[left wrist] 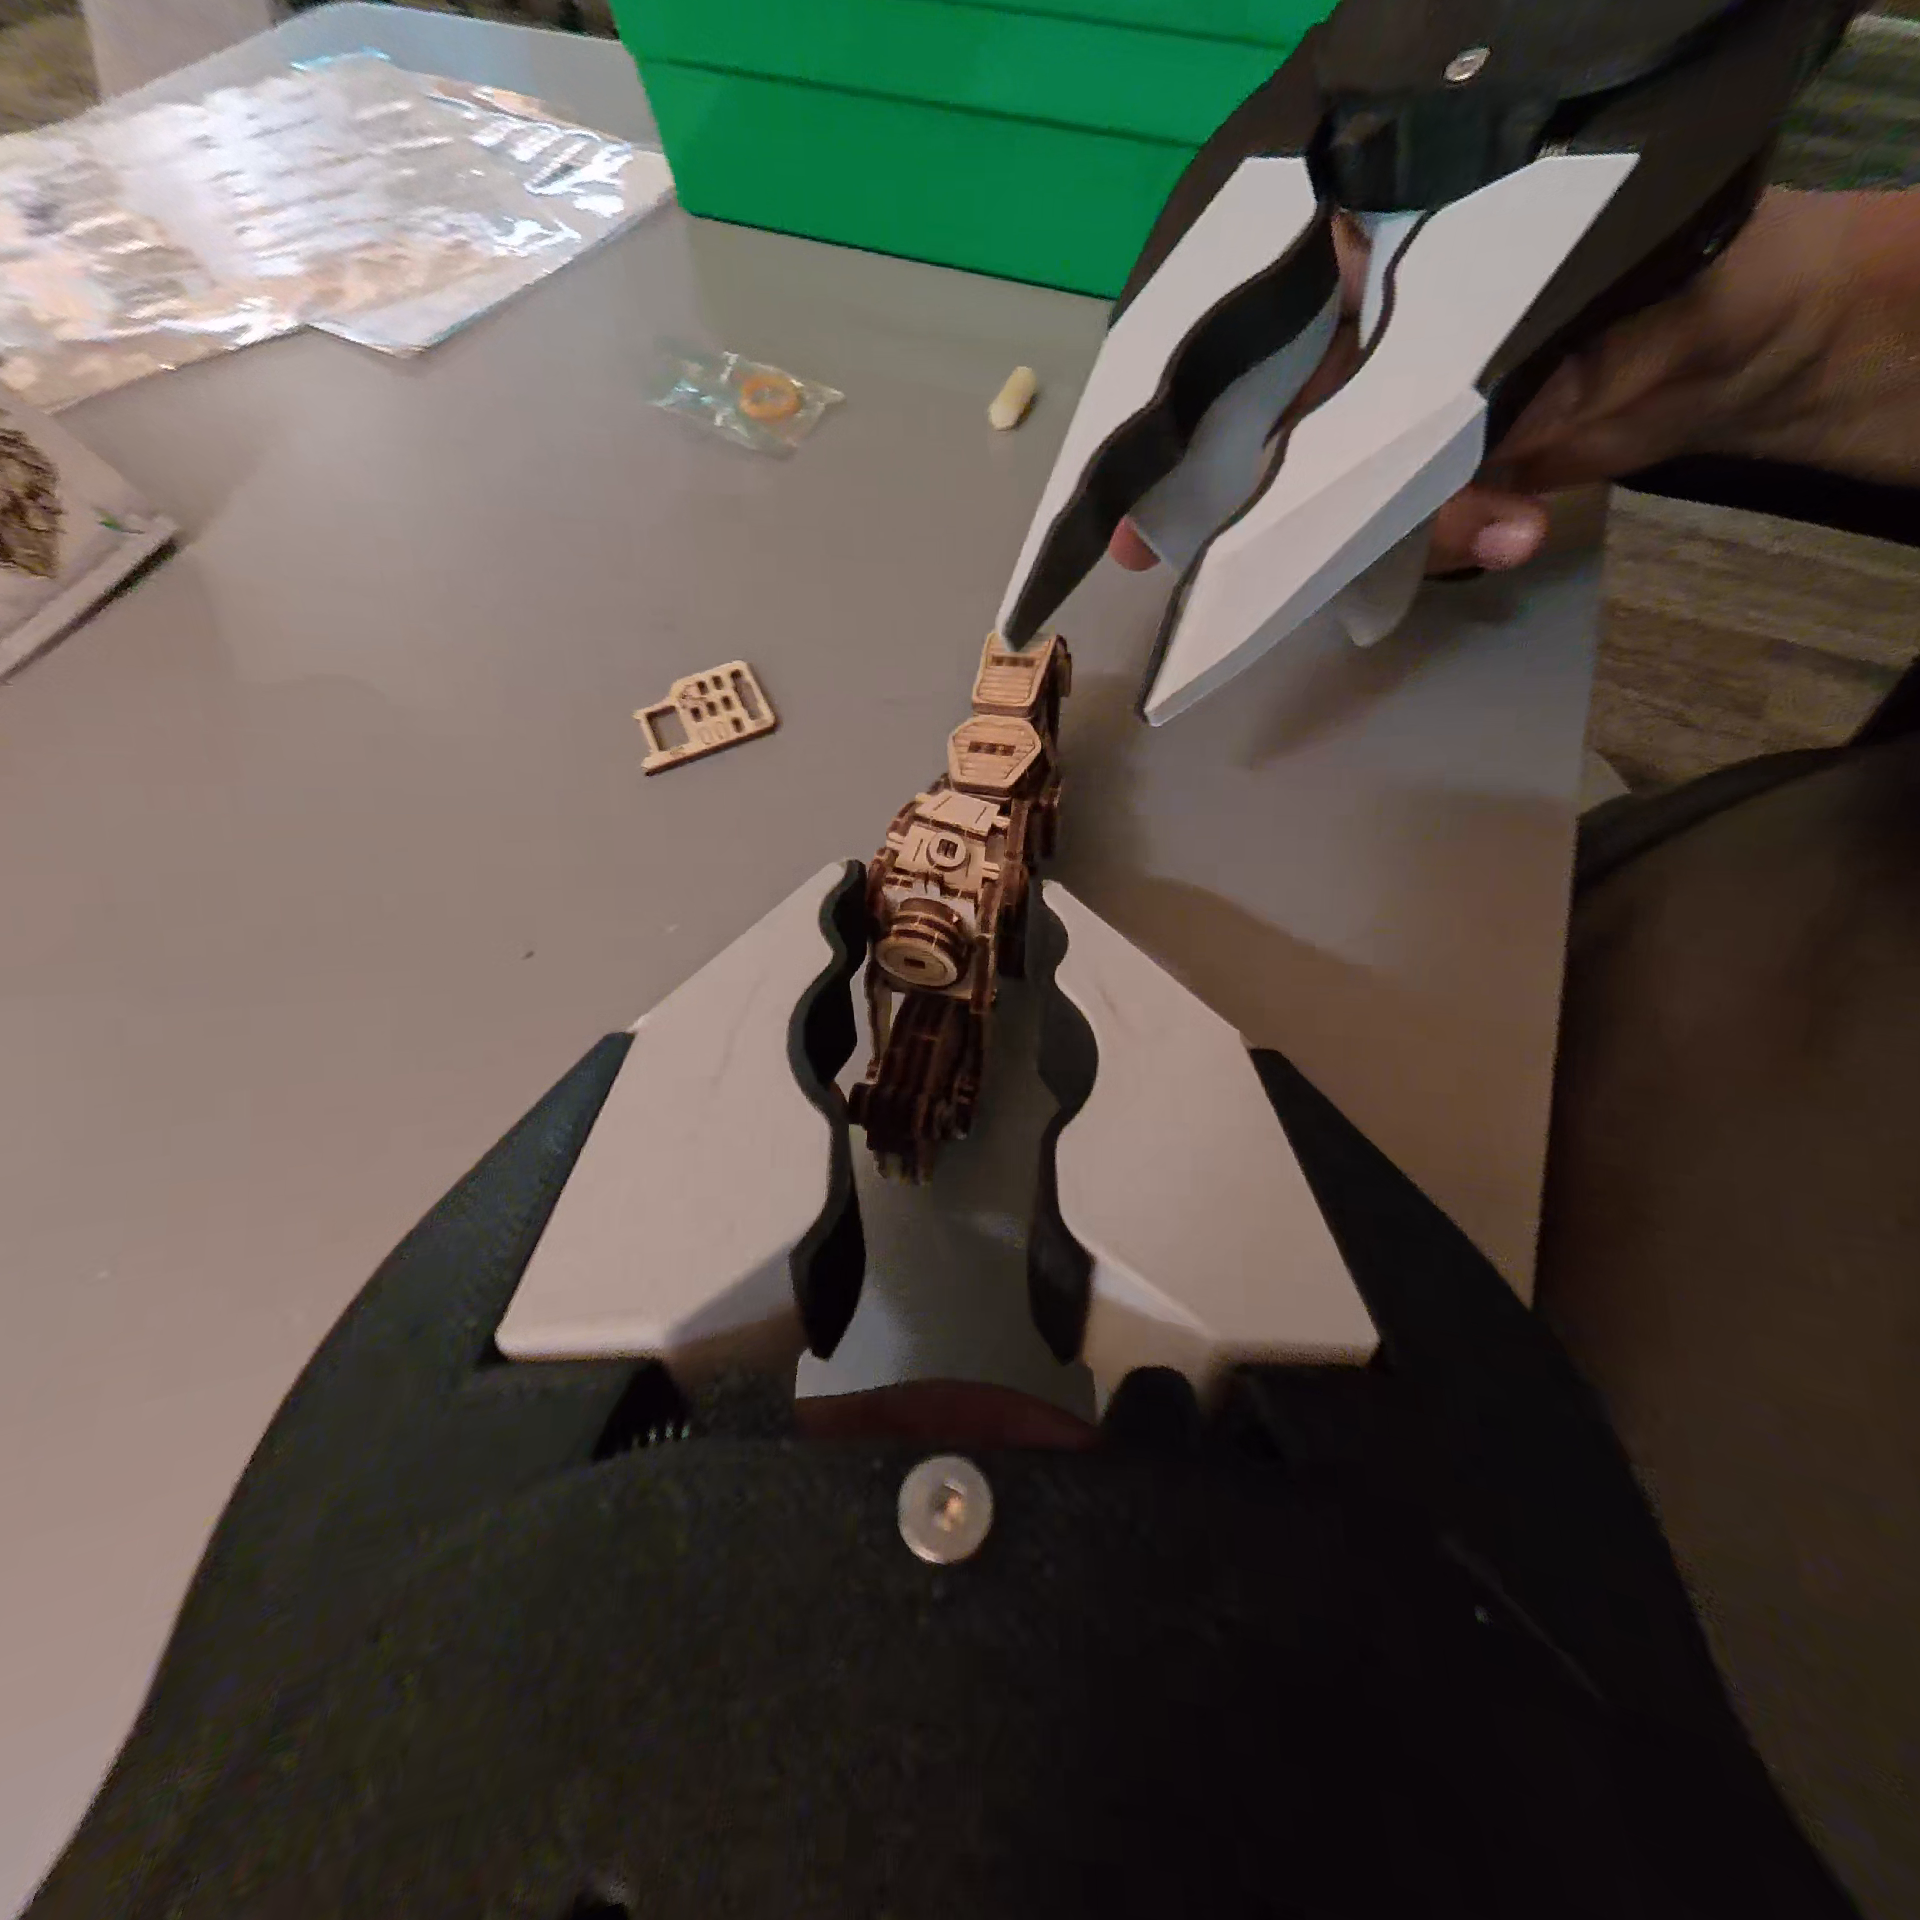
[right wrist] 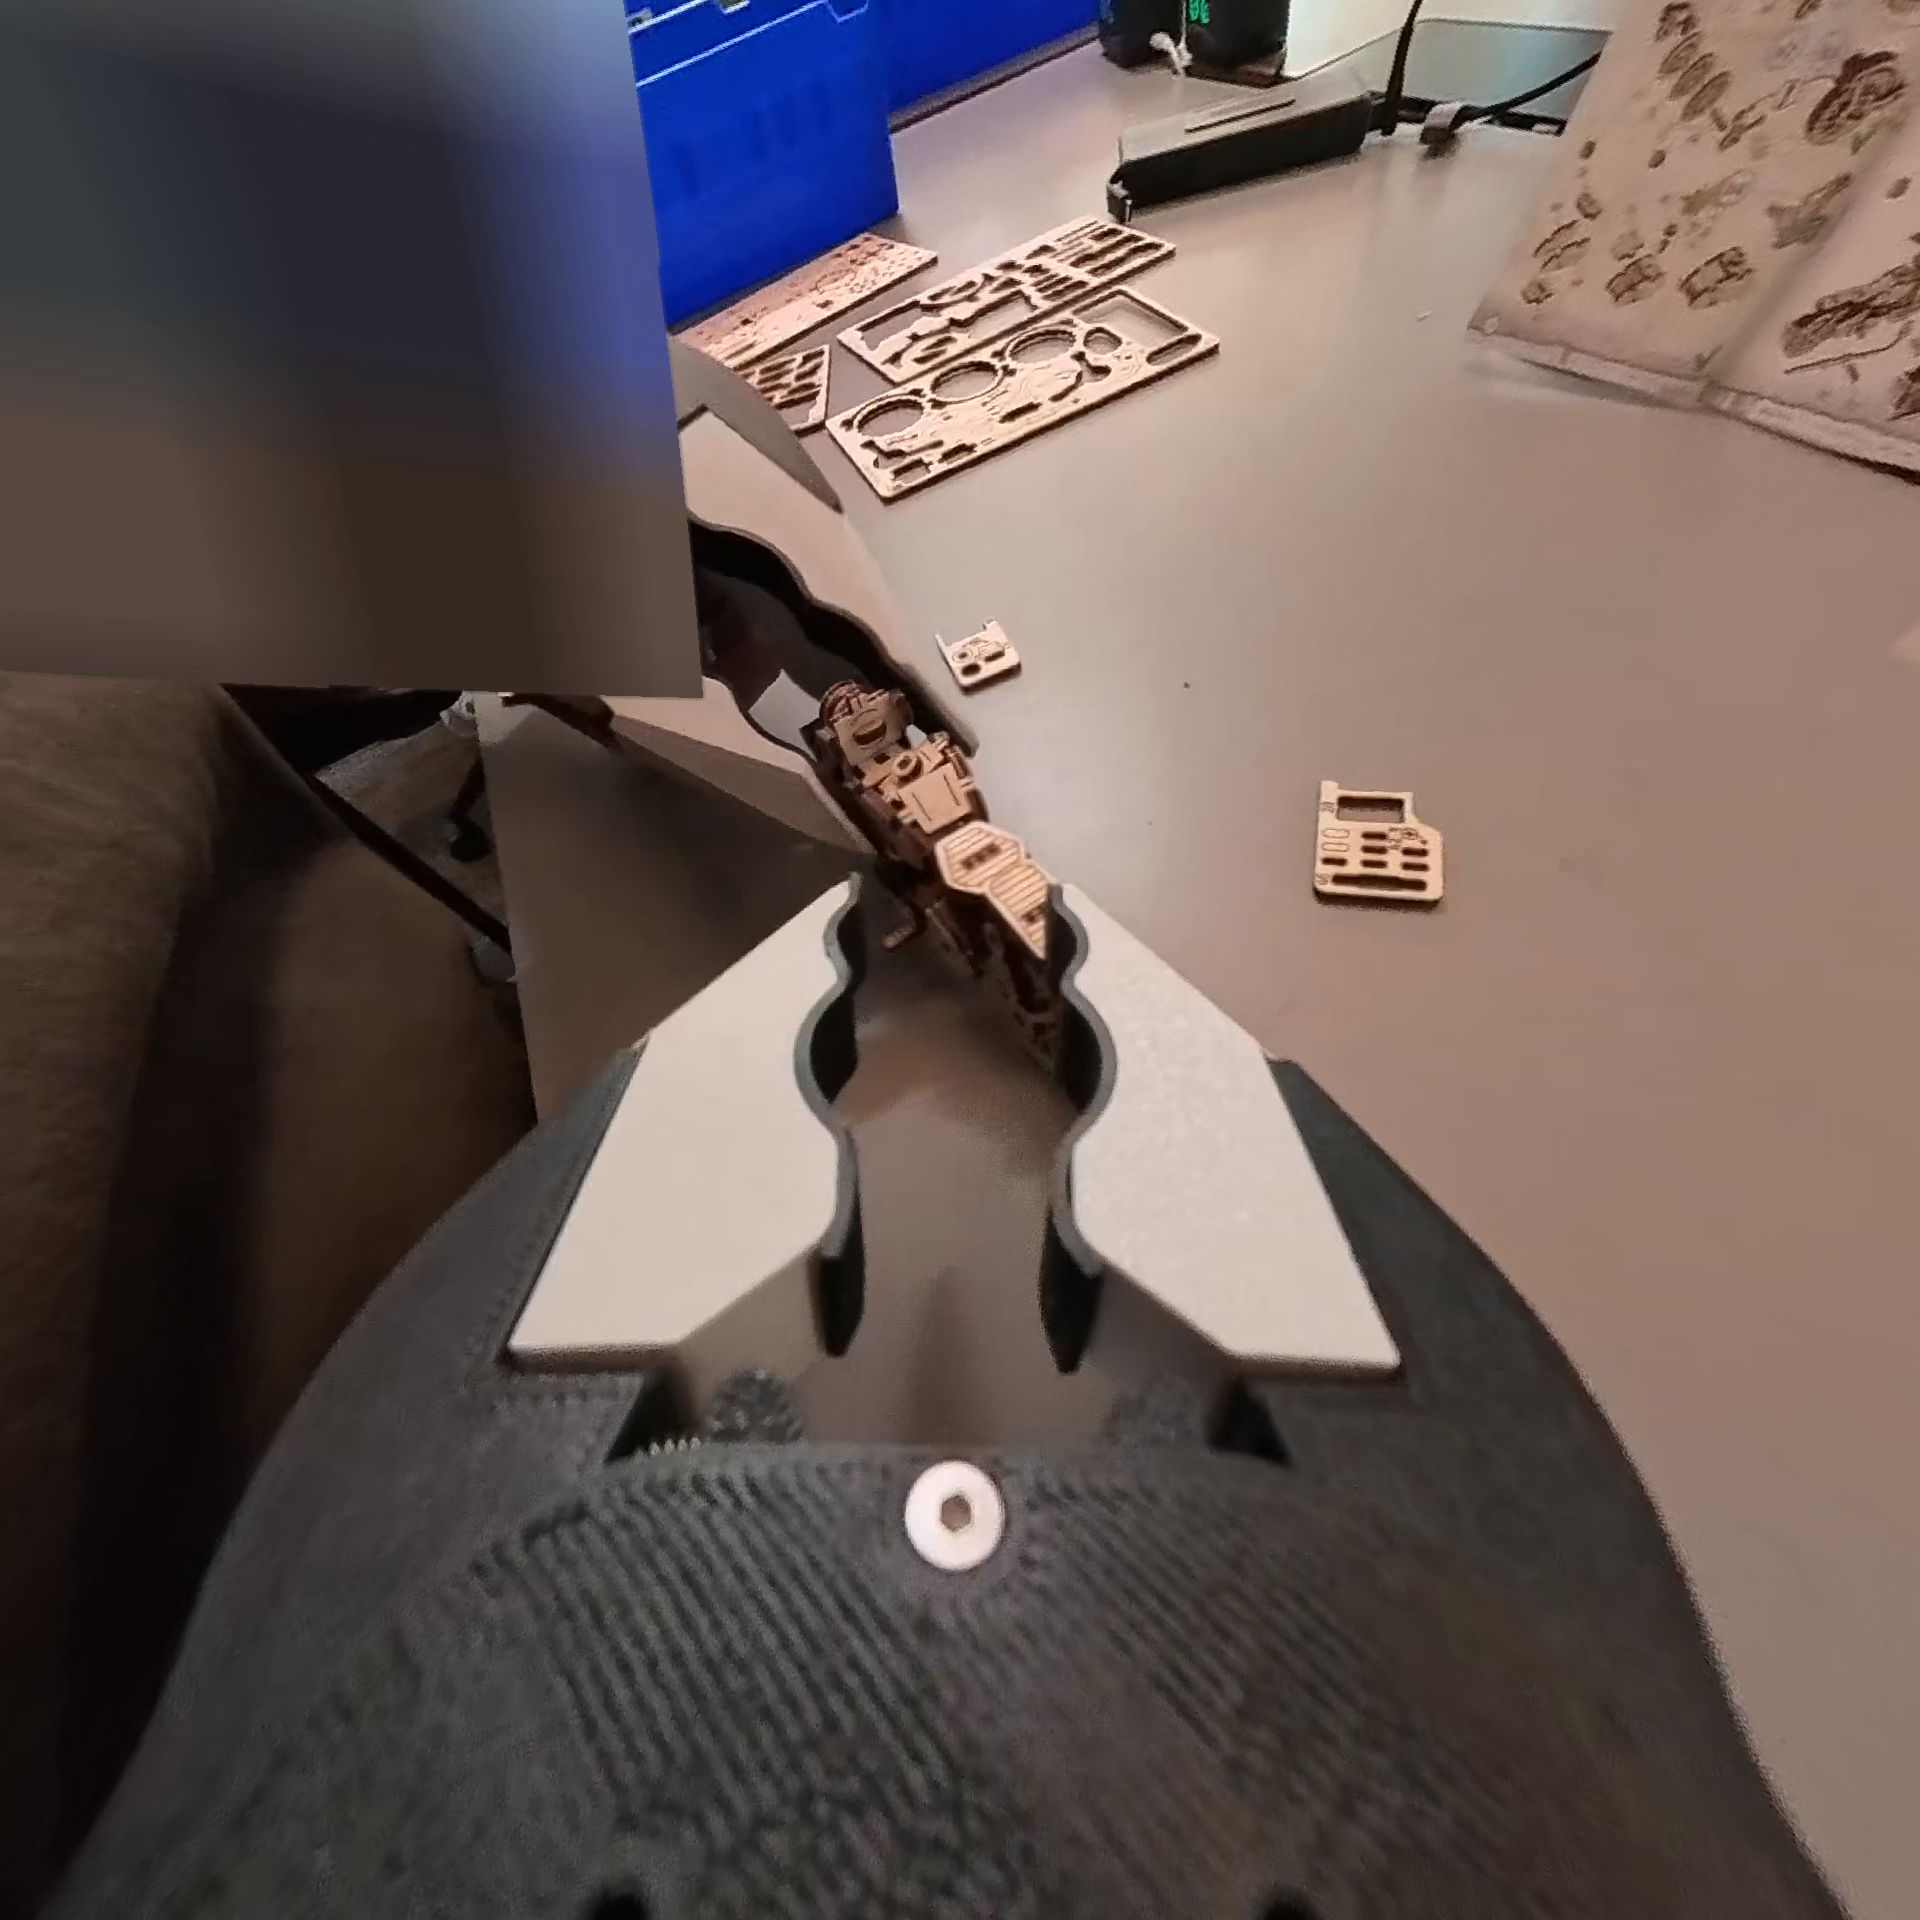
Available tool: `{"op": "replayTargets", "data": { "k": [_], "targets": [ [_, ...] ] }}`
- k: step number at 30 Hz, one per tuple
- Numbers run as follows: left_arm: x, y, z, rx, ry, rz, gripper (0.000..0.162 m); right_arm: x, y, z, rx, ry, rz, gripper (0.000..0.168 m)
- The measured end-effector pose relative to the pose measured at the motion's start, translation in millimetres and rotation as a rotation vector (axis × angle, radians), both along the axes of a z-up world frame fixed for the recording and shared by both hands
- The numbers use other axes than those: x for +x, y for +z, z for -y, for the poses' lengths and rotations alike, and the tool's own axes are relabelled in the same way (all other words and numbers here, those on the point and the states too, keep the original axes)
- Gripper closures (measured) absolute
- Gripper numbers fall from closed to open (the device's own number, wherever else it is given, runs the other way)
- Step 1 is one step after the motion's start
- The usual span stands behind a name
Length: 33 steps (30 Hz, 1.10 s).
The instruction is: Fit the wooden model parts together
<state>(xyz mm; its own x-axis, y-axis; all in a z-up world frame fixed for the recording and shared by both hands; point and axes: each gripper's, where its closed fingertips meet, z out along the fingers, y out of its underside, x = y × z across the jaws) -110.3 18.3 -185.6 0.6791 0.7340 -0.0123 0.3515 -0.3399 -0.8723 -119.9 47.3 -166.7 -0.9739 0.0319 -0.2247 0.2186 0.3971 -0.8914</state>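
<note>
The wooden model (left wrist: 961,935), a half-built assembly of laser-cut pieces, sits over the grey table (left wrist: 364,935) between the fingers of the left gripper (left wrist: 951,914). Those fingers stand partly apart around its near end; whether both actually bear on it I cannot tell. At the model's far end, one fingertip of the right gripper (left wrist: 1081,675) touches the top slatted plate, its fingers spread wide and closed on nothing; in the right wrist view the right gripper (right wrist: 956,914) shows the same end of the model (right wrist: 935,831) against one finger.

This looks like a seating step: one tool steadies the body while the other presses a plate home. The next move likely calls for a gentle, straight push, with the left side taking the load so the thin joints do not twist.

Left of the model lies a small loose wooden piece (left wrist: 707,717), apart from it. Beyond the model are a little clear bag (left wrist: 743,400) and a pale stub (left wrist: 1013,395), then a green box (left wrist: 935,135). The table edge (left wrist: 1558,1039) runs near the model's right side, so free room lies leftward.
</note>
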Motion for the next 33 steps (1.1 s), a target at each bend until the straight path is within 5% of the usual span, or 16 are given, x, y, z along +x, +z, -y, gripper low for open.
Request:
{"op": "replayTargets", "data": {
  "k": [10,33],
  "targets": [
    [1,-3,-8,-0.125,-0.025,-0.092,0.135,1,0,4,0.007,-0.023,-0.079,0.141],
    [5,-1,-10,-0.097,-0.061,-0.092,0.138,6,3,9,0.001,0.005,-0.171,0.144]
  ]
}}
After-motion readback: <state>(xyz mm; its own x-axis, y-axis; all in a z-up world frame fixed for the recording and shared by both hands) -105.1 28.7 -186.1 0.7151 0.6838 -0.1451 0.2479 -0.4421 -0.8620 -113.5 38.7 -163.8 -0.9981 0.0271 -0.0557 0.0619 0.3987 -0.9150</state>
